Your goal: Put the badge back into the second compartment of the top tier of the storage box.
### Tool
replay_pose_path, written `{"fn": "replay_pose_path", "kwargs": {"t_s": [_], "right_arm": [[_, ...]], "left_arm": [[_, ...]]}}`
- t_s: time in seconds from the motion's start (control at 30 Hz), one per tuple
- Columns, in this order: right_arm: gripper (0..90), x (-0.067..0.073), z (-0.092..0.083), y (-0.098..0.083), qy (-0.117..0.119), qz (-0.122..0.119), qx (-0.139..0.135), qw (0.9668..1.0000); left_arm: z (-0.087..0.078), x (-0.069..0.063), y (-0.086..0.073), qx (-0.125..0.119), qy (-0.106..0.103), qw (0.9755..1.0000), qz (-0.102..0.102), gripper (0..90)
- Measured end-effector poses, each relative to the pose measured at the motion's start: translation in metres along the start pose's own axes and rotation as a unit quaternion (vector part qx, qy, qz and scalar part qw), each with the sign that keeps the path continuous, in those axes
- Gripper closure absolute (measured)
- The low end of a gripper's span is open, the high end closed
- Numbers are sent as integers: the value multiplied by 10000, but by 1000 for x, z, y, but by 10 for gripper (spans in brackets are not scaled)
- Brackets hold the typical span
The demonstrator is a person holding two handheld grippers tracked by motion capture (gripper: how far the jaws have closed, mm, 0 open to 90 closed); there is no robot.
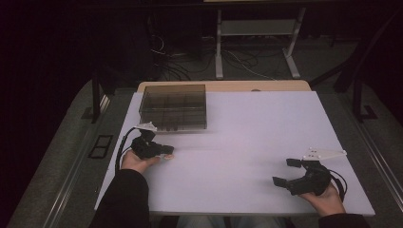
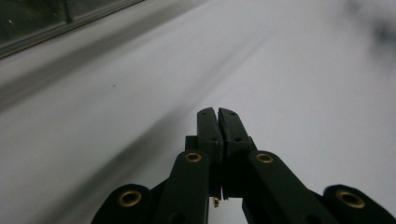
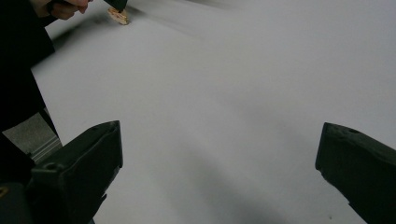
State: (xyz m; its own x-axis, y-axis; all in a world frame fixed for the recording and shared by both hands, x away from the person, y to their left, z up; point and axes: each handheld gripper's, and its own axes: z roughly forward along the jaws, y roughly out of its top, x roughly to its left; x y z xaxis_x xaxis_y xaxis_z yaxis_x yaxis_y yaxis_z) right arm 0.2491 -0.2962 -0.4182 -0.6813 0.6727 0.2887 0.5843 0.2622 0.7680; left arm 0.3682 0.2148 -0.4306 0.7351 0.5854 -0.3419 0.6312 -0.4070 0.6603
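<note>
the left gripper (image 1: 167, 153), jaws pressed together, sits just near of the smoky compartment box (image 1: 174, 107), perhaps pinching a small tan piece (image 3: 118, 16); the right gripper (image 1: 289, 172) waits wide apart, near right.

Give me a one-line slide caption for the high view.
Left tongs shut near the compartment box; right tongs open over the white table.

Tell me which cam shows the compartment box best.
High view. The smoky clear compartment box sits whole at the table's far left corner, dividers visible, just beyond the left tool. The left gripper view catches a blurred strip of its edge at top left.
</note>
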Motion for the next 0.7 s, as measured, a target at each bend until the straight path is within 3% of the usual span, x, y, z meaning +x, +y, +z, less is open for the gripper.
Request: {"fn": "replay_pose_path", "kwargs": {"t_s": [0.7], "right_arm": [[0,1,-1,0,11,24,-14,10000]], "left_arm": [[-16,-14,18,145,43,9994,314,883]]}}
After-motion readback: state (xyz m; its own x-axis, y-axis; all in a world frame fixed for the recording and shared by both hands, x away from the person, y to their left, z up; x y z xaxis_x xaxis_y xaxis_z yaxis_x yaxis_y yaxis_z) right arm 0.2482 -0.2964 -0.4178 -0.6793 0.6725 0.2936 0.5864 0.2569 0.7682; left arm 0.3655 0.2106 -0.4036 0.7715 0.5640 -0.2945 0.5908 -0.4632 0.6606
